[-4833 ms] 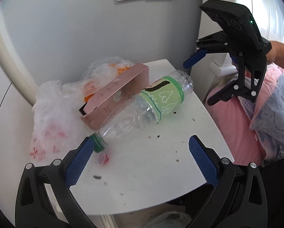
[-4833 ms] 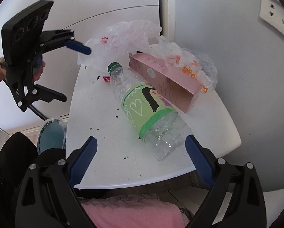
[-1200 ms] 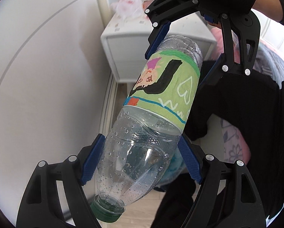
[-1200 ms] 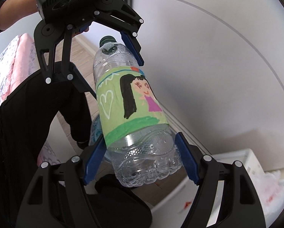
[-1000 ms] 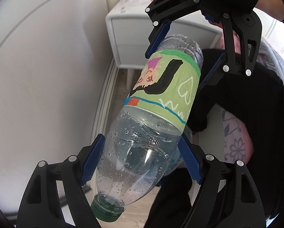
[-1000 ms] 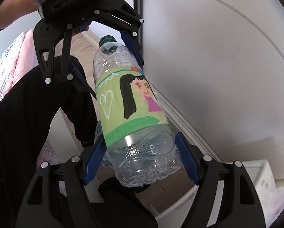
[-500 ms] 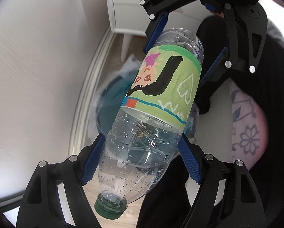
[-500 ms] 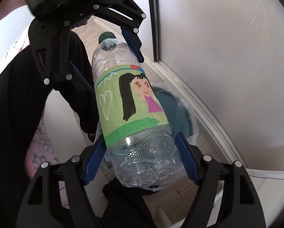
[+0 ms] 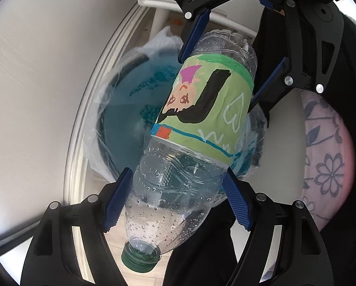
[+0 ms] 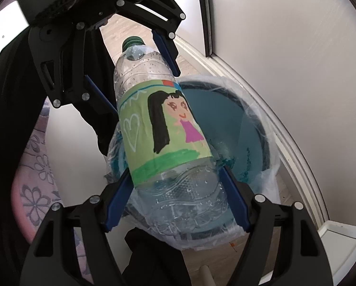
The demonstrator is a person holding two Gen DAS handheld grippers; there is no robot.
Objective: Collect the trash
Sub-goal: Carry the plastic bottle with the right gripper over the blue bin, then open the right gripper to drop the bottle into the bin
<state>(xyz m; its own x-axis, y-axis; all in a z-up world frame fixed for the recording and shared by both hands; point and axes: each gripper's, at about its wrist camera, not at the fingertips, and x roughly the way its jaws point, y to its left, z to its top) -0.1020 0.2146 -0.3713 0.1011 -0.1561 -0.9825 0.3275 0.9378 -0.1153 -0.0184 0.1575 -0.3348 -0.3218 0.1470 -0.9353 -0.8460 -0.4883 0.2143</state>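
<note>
Clear plastic bottle (image 9: 189, 143) w/ a green hand-drawn label (girl w/ black hair, pink dress, white heart) is up in the air, held at both ends, right over the bin. I've got my left gripper (image 9: 178, 200) clamped on the neck end: blue pads (image 9: 117, 200) press the clear shoulder on both sides, green cap (image 9: 139, 261) sticking out toward my cam. My right gripper (image 10: 175, 199) is clamped on the base end, pads (image 10: 235, 200) pinching the ribbed clear part just below the label. In the right wrist view the left gripper (image 10: 135, 64) shows at top, its pads either side of the shoulder near the cap (image 10: 132, 41); in the left wrist view the right gripper (image 9: 228, 62) shows at top, on the base.

Bottle is tilted, not level. Droplets inside the clear parts.

Directly below: teal bin (image 10: 254, 128) lined w/ a clear plastic bag (image 10: 266, 178), bag edge folded over the rim. Bin sits on wood-look floor (image 9: 120, 243), close to a white curved wall panel (image 9: 35, 95) w/ a pale trim strip. White furniture leg and edge (image 9: 158, 16) beyond the bin.

Person's dark trousers (image 9: 201, 250) and a pink floral fabric (image 9: 325, 147) on the side away from the wall, both cams.
</note>
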